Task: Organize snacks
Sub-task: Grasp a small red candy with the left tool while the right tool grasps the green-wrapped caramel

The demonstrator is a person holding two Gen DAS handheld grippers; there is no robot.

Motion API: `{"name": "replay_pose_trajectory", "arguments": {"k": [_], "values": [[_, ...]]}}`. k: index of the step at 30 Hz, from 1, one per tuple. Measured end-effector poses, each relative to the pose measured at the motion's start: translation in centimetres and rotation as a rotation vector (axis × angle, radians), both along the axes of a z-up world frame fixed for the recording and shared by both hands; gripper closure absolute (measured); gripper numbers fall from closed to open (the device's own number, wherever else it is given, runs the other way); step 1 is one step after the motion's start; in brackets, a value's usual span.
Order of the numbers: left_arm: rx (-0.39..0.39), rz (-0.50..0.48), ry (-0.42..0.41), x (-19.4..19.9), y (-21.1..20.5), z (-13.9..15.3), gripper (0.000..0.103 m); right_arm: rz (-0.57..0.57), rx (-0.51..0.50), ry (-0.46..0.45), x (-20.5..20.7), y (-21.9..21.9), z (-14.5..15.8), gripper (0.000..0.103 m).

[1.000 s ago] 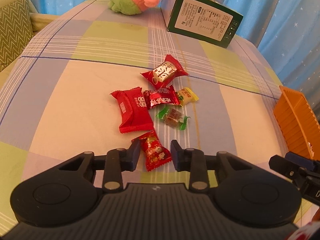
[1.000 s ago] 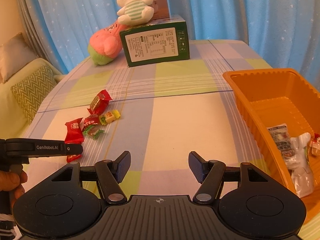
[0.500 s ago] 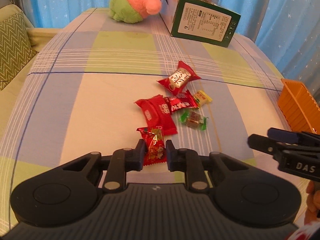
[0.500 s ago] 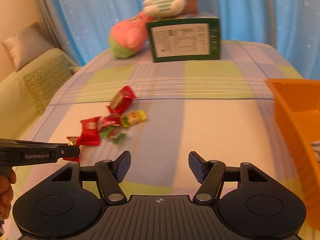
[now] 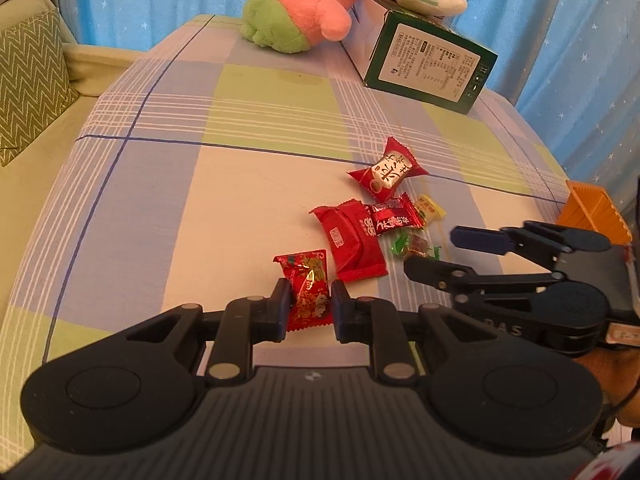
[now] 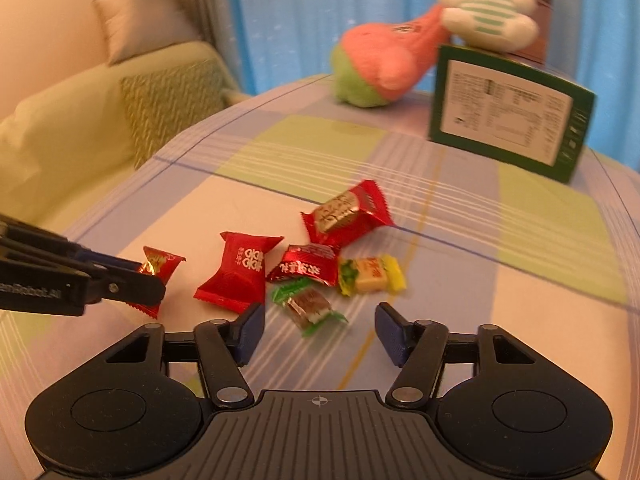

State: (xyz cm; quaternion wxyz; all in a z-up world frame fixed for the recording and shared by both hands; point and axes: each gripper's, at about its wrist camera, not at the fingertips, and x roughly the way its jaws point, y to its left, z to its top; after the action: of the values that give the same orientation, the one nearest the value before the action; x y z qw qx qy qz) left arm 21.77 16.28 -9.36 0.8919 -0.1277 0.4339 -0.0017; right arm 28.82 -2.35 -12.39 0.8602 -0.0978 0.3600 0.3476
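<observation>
step: red foil candy (image 5: pixel 308 294) is clamped in left gripper (image 5: pixel 309 310), just above the table | right gripper (image 6: pixel 318 330) jaws closing, nothing gripped, green-wrapped candy (image 6: pixel 308 306) framed | next: carry needed to orange tray (image 5: pixel 592 210)

The orange tray (image 5: pixel 592 210) shows only a corner at the left wrist view's right edge, partly behind the right gripper (image 5: pixel 430 254). The green-wrapped candy (image 5: pixel 416 247) is half hidden behind that gripper. In the right wrist view the box (image 6: pixel 508 122) and plush rabbit (image 6: pixel 486 8) are blurred, the box's print unreadable.
</observation>
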Motion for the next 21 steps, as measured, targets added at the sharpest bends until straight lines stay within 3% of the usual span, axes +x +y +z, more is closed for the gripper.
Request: {"name": "replay_pose_trajectory", "arguments": {"k": [6, 7, 8, 9, 21], "values": [[-0.022, 0.003, 0.001, -0.1, 0.2, -0.3, 0.084, 0.060, -0.036, 0.001, 0.9, 1.3, -0.9, 0.061], [-0.022, 0.002, 0.001, -0.2, 0.1, -0.3, 0.084, 0.067, -0.039, -0.005, 0.8, 1.4, -1.0, 0.065], [-0.020, 0.000, 0.002, -0.2, 0.1, -0.3, 0.084, 0.075, -0.037, -0.005, 0.7, 1.5, -0.9, 0.079], [-0.018, -0.002, 0.003, -0.3, 0.1, -0.3, 0.084, 0.079, -0.035, -0.003, 0.6, 1.5, -0.9, 0.082], [-0.008, -0.033, -0.011, -1.8, -1.4, 2.3, 0.084, -0.059, 0.014, 0.031, -3.7, -1.3, 2.3, 0.082]]}}
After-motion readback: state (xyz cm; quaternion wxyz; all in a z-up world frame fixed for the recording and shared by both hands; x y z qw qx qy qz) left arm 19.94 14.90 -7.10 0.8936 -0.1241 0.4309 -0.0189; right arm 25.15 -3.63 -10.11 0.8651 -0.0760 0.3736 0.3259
